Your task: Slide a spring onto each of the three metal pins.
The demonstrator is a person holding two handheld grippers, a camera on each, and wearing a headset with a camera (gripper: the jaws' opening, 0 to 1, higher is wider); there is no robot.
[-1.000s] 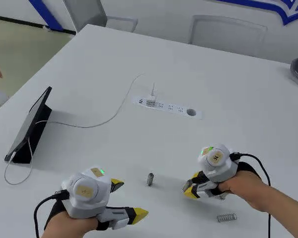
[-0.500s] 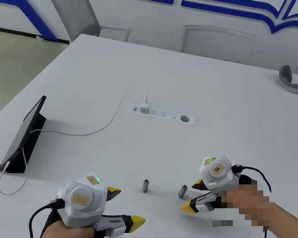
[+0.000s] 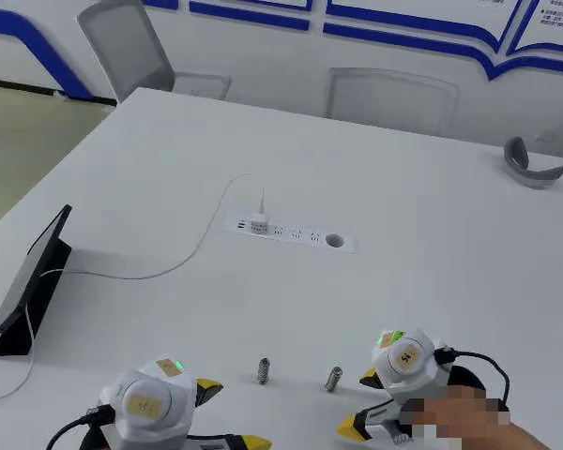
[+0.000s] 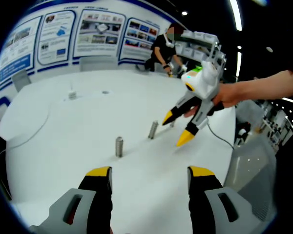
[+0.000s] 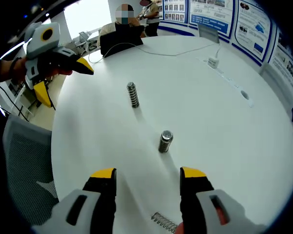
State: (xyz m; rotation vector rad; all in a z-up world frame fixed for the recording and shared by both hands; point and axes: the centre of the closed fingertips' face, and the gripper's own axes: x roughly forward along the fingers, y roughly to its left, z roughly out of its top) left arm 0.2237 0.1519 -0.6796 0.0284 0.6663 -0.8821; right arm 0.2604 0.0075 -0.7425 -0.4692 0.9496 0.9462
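Two short metal pins stand upright on the white desk (image 3: 403,169), their long axes vertical. In the head view they are side by side between the grippers. The left pin (image 3: 263,370) is ringed with grey coils over its full height, seen most clearly in the right gripper view. The right pin (image 3: 333,379) shows a bright rounded top above a darker, ribbed shank. A loose spring (image 5: 163,222) of thin grey wire lies flat on the desk, its long axis running across the right gripper view, just beside the fingers of the right gripper (image 5: 147,173). Those fingers are spread apart with nothing between them. The left gripper (image 4: 149,170) likewise has its fingers parted and empty, and points toward the left pin.
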